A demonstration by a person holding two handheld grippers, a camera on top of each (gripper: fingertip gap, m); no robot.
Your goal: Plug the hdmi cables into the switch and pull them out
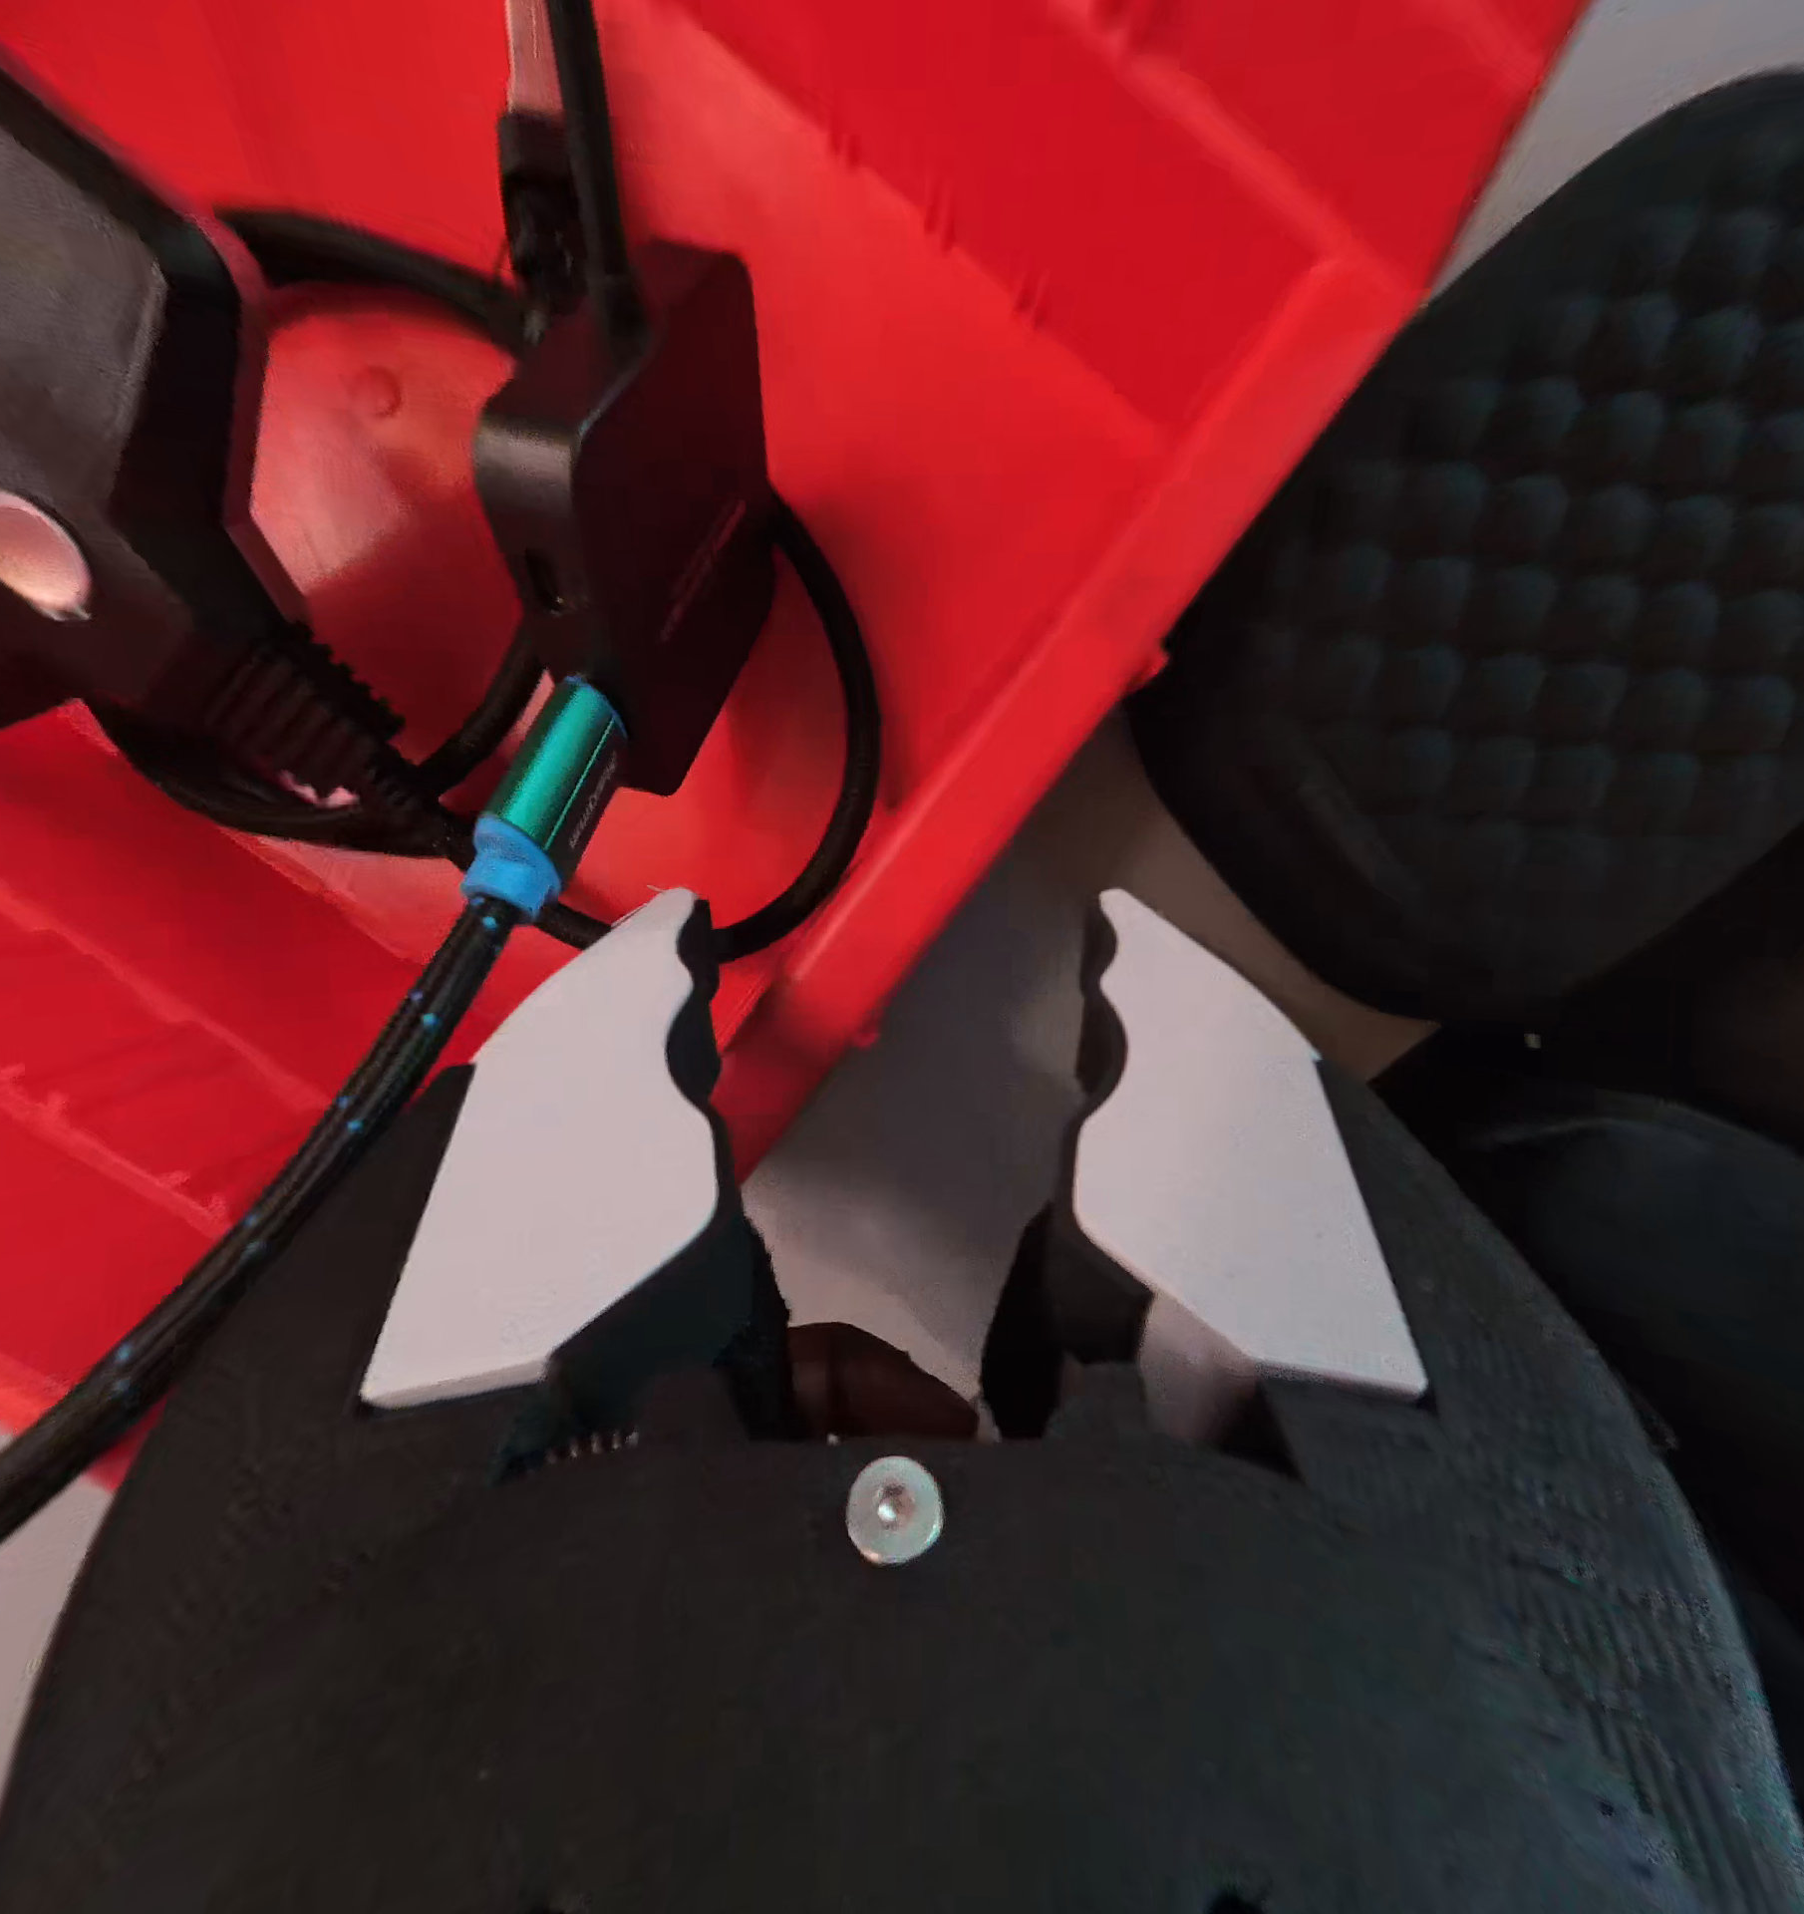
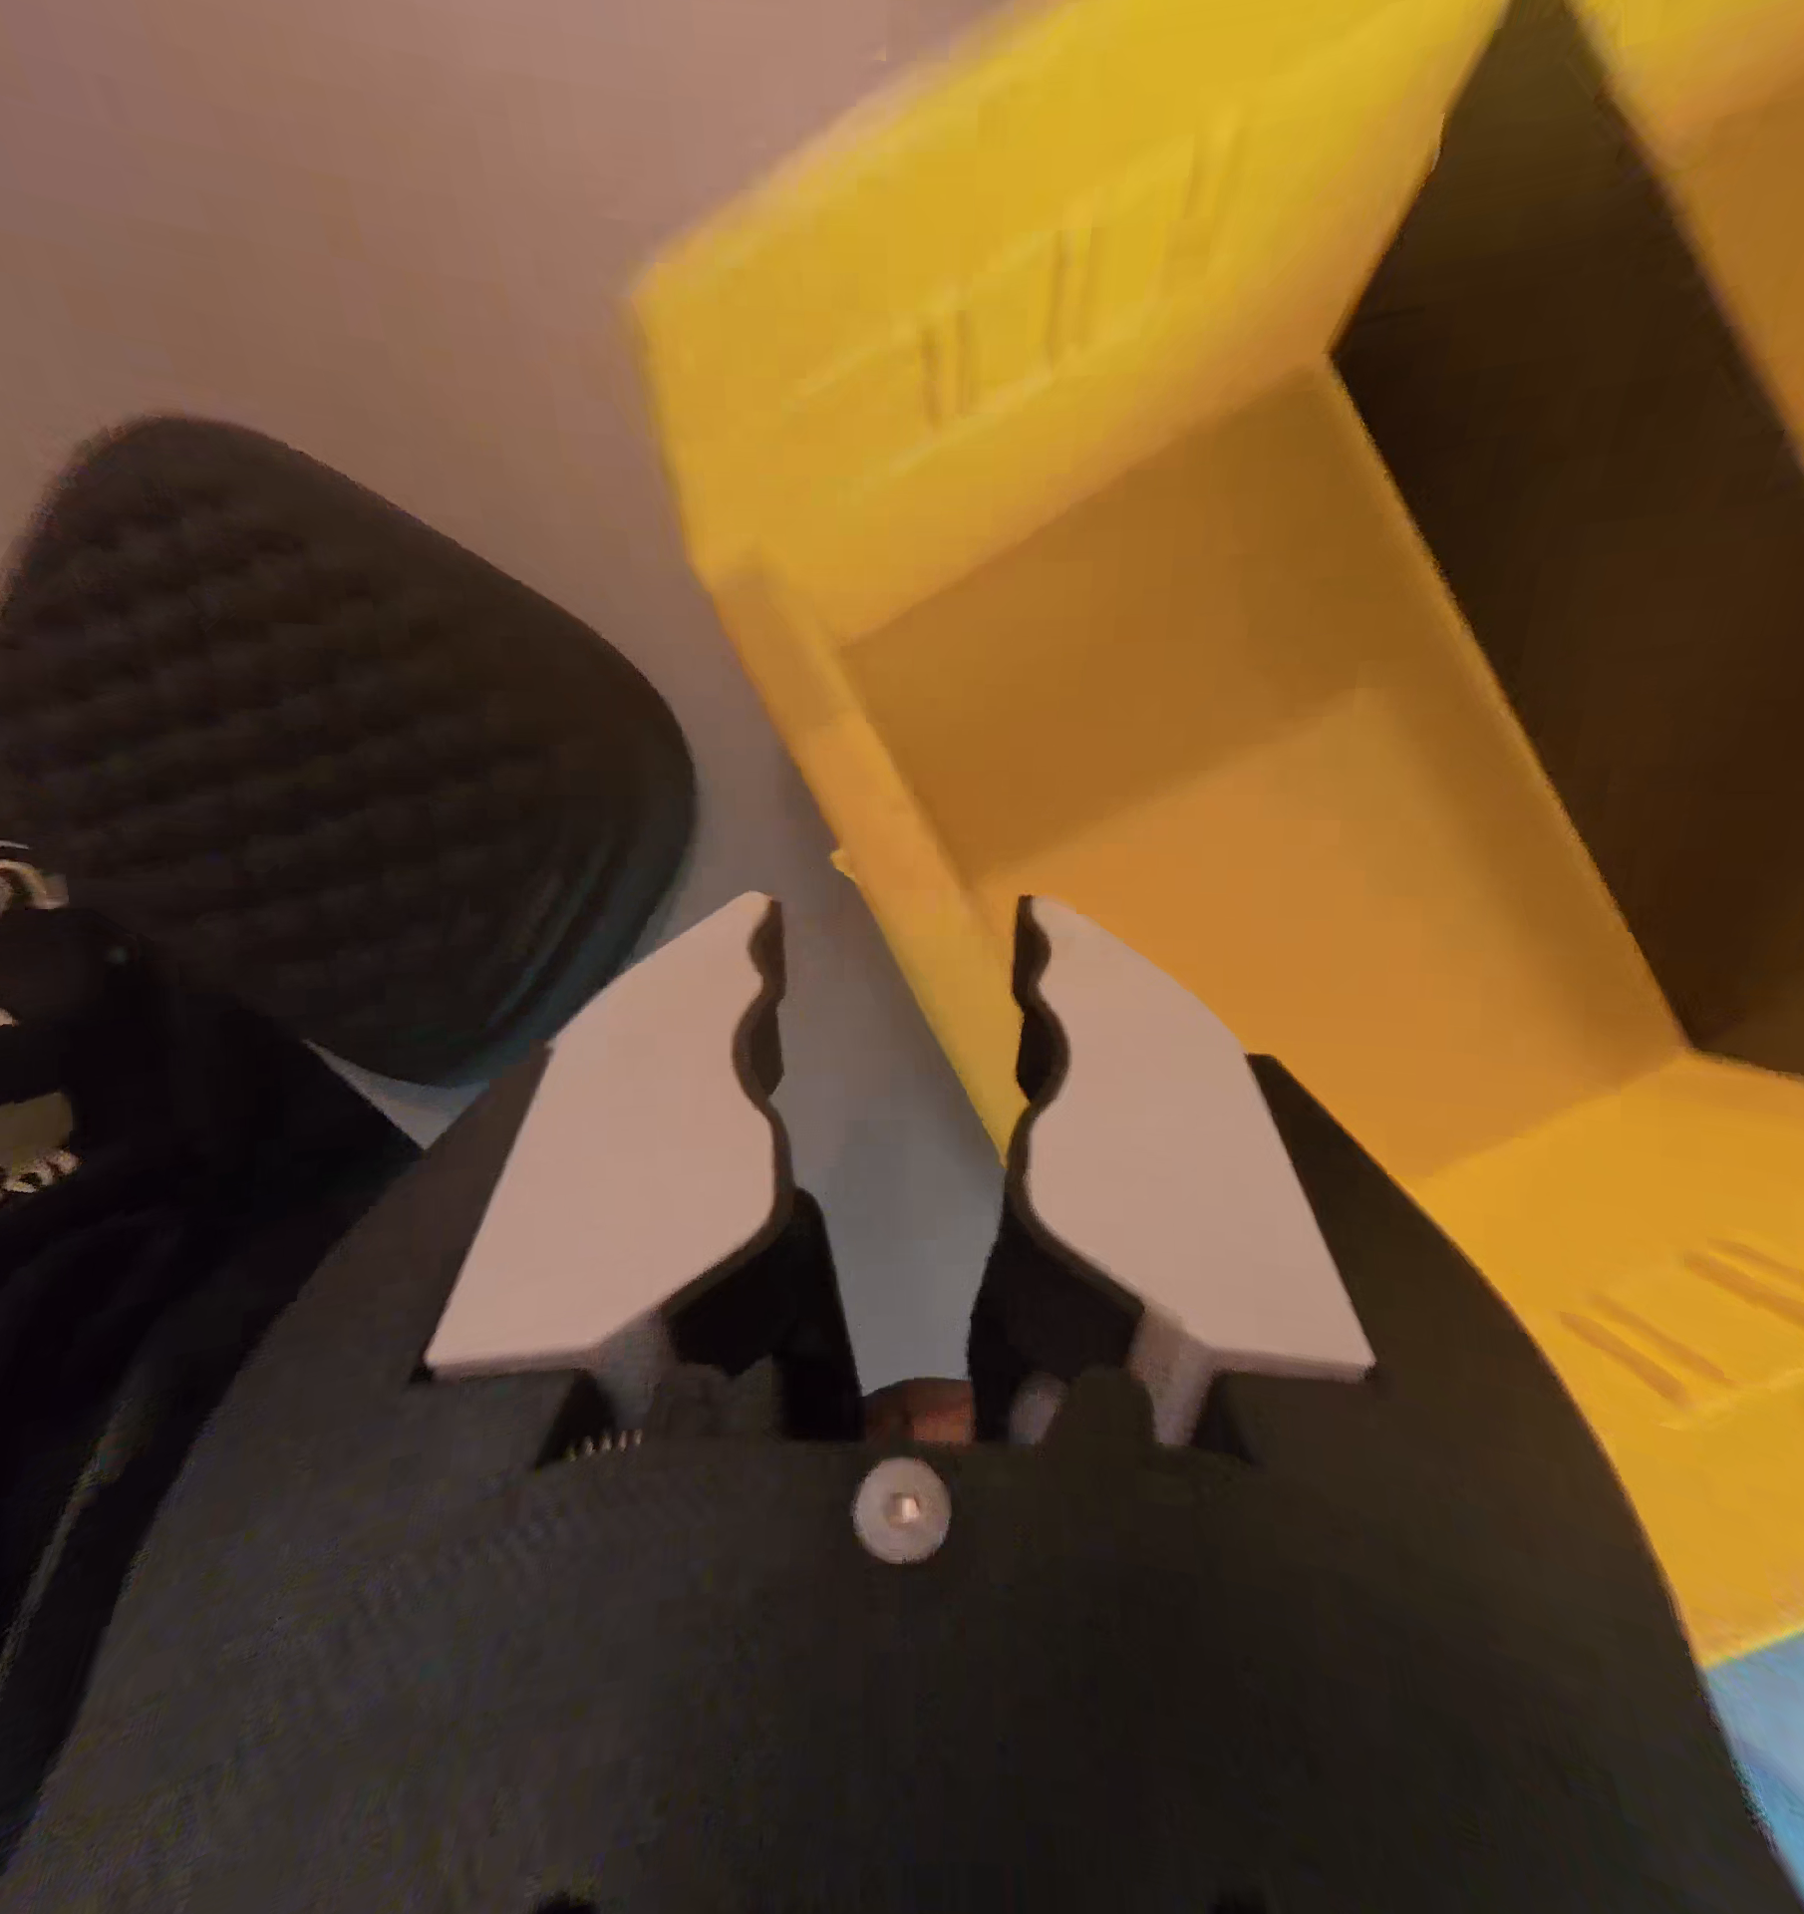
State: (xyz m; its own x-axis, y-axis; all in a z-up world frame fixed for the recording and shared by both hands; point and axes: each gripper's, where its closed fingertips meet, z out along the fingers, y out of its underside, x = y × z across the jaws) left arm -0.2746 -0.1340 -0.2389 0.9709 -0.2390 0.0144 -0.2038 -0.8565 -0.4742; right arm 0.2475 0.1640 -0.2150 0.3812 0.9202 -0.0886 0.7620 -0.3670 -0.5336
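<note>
While one green-shelled hdmi cable (image 1: 556, 772) sits plugged into the one black switch (image 1: 634, 518) in the red bin (image 1: 981, 311), left gripper (image 1: 893, 911) and right gripper (image 2: 893, 917) both gape empty; one yellow bin (image 2: 1188, 725) near right.

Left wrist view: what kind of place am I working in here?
Probably an indoor workbench or office desk: a red plastic bin holding the HDMI switch and cables, a yellow bin, and a black mesh chair back.

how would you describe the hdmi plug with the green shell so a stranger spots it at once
Look in the red bin, at the black switch lying inside. The plug sits in its near end; among black cables, only it has a metallic green shell and blue collar.
</note>
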